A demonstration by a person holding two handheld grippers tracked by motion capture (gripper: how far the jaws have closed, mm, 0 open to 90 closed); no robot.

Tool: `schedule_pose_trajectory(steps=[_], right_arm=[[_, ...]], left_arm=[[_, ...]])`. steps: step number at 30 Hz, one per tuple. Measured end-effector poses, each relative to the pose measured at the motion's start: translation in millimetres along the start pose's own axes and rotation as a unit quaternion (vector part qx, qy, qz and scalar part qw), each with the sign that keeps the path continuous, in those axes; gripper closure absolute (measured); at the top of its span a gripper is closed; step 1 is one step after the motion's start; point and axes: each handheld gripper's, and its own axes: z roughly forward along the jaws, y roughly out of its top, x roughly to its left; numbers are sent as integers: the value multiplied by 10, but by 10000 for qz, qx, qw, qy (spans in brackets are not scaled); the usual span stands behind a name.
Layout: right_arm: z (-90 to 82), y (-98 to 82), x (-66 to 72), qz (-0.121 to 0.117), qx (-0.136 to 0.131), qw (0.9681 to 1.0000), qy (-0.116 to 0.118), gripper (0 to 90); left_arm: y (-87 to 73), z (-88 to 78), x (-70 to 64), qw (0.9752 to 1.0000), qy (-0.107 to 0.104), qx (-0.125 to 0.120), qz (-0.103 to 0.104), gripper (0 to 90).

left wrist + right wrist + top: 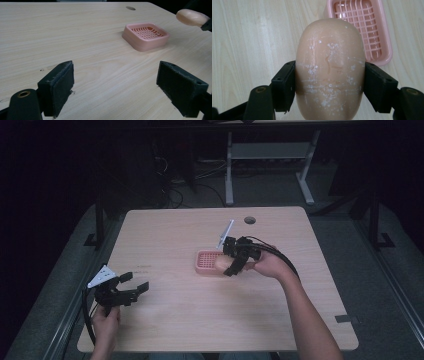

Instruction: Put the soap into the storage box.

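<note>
The worktop is pale wood-grain laminate, smooth and matt, with fine streaks. The soap bar looks waxy and smooth, beige, faintly glossy, scuffed with white scratches and flecks. The soap dish is pink moulded plastic, semi-gloss, with a gridded floor. The right claw has matt black plastic jaws; the left claw carries rough, foam-like black pads.

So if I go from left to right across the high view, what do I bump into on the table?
Left gripper, jaws open and holding nothing → pink soap dish → right gripper, shut on the peach soap bar right at the dish's right end.
</note>
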Motion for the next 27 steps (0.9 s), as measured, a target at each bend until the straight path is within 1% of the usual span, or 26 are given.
schedule_pose_trajectory(steps=[2, 4, 6, 10, 14, 17, 20, 22, 23, 27], right_arm=[[-17, 31, -9, -24, -28, 10000, -4, 319], [-30, 55, -26, 0, -70, 10000, 37, 319], [-37, 82, -44, -54, -61, 10000, -11, 318], [-46, 139, -70, -55, -70, 10000, -12, 319], [-17, 174, -107, -49, -149, 9999, 10, 318], [28, 192, -131, -11, -157, 9999, 43, 318], [76, 207, -166, 4, -129, 9999, 69, 318], [106, 224, -189, 16, -84, 9999, 82, 319], [117, 240, -198, 25, -32, 10000, 80, 318], [139, 320, -238, 9, 29, 10000, 89, 318]], left_arm=[[0, 4, -2, 10000, 9, 6, 4, 142], [0, 6, -1, 10000, 2, 8, 3, 142], [1, 5, 1, 10000, 19, 8, 0, 142], [2, -2, 6, 10000, 21, -6, -4, 142], [7, 1, 8, 10000, 11, -25, -8, 143], [6, 0, 4, 10000, 13, -27, -2, 142], [6, -6, 10, 10000, 16, -20, 15, 143], [8, -9, 14, 10000, 6, -37, -14, 143], [8, -9, 16, 10000, 6, -47, -8, 143], [9, -12, 17, 10000, 6, -46, -12, 142]])
